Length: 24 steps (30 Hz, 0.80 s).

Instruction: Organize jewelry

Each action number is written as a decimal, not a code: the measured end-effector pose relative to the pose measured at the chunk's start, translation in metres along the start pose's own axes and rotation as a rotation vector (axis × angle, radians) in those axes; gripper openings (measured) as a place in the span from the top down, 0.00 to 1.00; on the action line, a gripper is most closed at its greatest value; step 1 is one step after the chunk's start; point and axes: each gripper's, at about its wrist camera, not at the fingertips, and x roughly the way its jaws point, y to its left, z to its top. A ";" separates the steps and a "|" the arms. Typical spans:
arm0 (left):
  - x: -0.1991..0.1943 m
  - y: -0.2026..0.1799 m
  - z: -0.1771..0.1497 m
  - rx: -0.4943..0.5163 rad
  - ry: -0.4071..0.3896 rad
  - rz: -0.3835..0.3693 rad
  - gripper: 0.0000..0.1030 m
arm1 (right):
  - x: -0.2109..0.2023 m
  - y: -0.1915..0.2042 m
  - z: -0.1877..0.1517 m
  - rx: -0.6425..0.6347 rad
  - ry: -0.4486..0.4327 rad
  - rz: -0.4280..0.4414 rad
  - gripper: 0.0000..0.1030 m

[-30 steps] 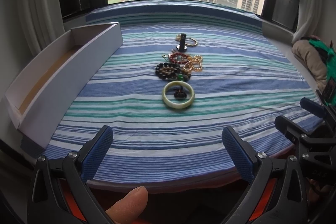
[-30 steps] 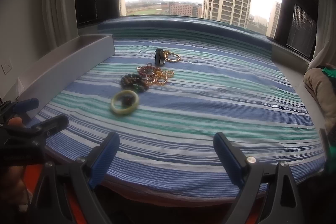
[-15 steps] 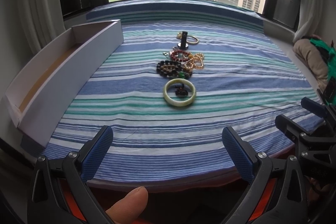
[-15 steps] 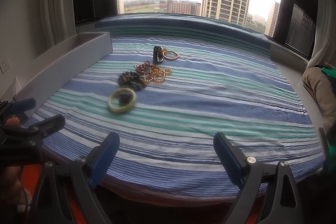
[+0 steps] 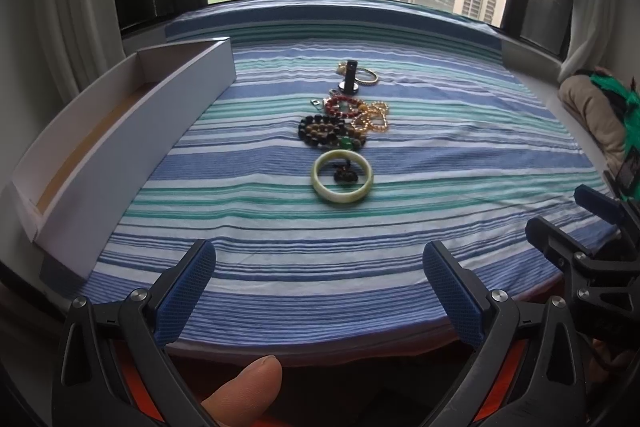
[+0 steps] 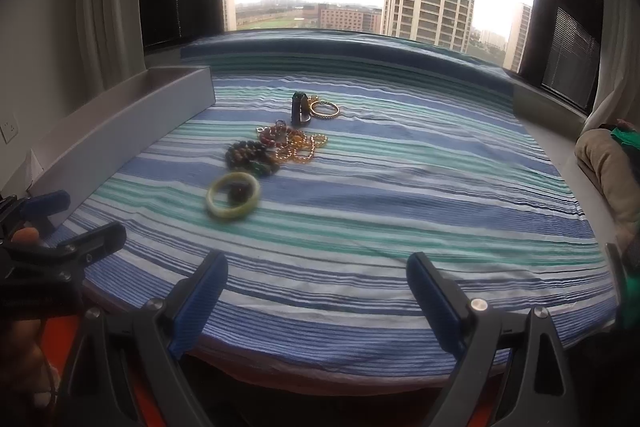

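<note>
Both claws hang over the near edge of a striped blue, green and white bed cover [image 5: 440, 131], each spread wide and holding nothing. The left claw [image 5: 319, 287] points straight at the jewelry; the right claw [image 6: 317, 291] sits to its right, with the pile off to its left.

The jewelry lies in a loose line down the middle of the cover, well beyond both claws. Nearest is a pale green bangle [image 5: 342, 177] lying flat with a small dark piece inside its ring. Just behind it is a dark beaded bracelet [image 5: 326, 131], then a red beaded bracelet [image 5: 343, 105] touching a gold chain [image 5: 374, 119]. Farthest is a small upright black post [image 5: 350, 79] beside a thin gold bangle [image 5: 366, 77].

A long white open box [image 5: 132, 131] runs along the cover's left edge (its inside looks bare). A thumb tip [image 5: 246, 391] shows below the left claw.
</note>
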 end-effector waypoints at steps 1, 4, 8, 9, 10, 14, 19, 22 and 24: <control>0.000 0.000 0.000 0.000 0.000 0.000 0.00 | 0.000 0.000 0.000 0.000 0.000 0.000 0.10; 0.000 0.001 0.000 -0.002 -0.002 0.000 0.00 | 0.000 -0.001 0.000 0.003 -0.001 0.001 0.10; 0.001 0.001 -0.001 -0.004 0.004 -0.002 0.00 | 0.000 0.000 0.000 0.003 -0.003 0.000 0.10; 0.002 0.001 -0.001 -0.005 0.005 -0.002 0.00 | 0.000 0.000 0.000 0.003 -0.002 0.001 0.10; 0.002 0.001 -0.001 -0.004 0.006 -0.002 0.00 | 0.001 0.000 0.000 0.003 -0.001 0.001 0.10; 0.002 0.000 -0.001 -0.005 0.008 -0.001 0.00 | 0.001 0.001 -0.001 0.002 0.002 0.004 0.10; 0.001 0.001 -0.001 -0.009 0.008 -0.001 0.00 | 0.000 0.000 -0.001 0.004 0.000 0.005 0.10; 0.003 0.002 -0.001 -0.018 0.013 -0.009 0.00 | -0.001 -0.001 -0.001 0.010 -0.003 0.002 0.10; 0.003 0.001 -0.001 -0.012 0.017 0.000 0.00 | -0.002 -0.003 0.000 0.013 -0.008 0.000 0.10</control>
